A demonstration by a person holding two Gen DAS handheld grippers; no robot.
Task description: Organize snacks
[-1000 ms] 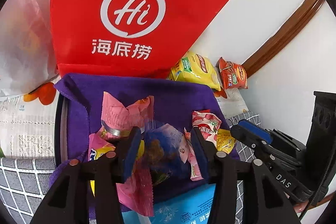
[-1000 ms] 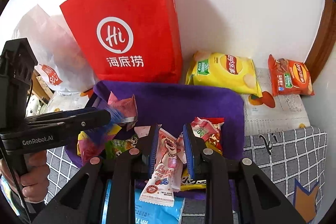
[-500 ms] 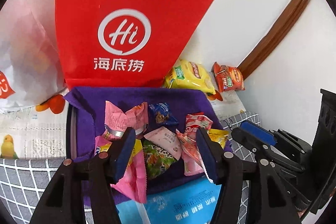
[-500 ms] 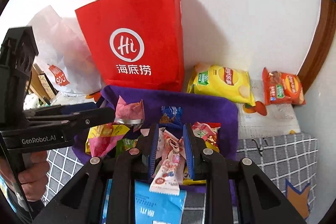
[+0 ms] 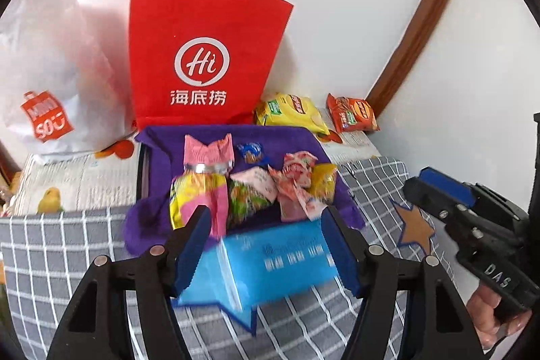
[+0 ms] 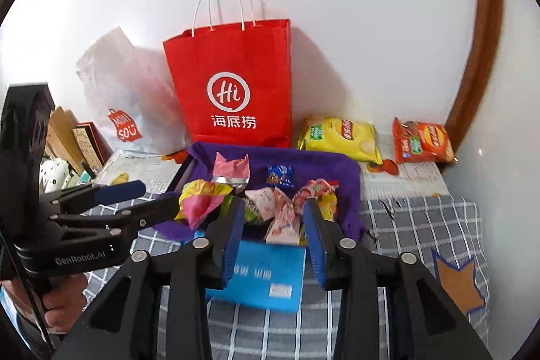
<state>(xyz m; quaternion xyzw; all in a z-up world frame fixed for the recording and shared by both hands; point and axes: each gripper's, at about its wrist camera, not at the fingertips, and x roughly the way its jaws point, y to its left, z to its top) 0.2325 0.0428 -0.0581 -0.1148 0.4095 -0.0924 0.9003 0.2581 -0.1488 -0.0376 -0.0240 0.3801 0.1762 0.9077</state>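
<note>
Above the snack pile (image 6: 270, 201) on the purple cloth (image 6: 341, 171), both grippers — left gripper (image 5: 266, 245), right gripper (image 6: 274, 238) — have just been opening, empty.

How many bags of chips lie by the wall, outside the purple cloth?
2. The yellow chip bag lies just right of the red paper bag; the orange chip bag lies further right, near the corner. Others may be hidden inside the bags.

The cloth-lined tray (image 6: 347, 177) lies on the checked cover (image 6: 422, 225), and the small snack packets (image 6: 270, 201) are heaped in the tray's near half. Behind the tray the paper bag (image 6: 233, 83) stands against the wall, with the plastic bag (image 6: 131, 97) to the tray's rear left. To the tray's rear right lie two chip bags (image 6: 341, 137), and the flat box (image 6: 266, 275) lies just before the tray.
</note>
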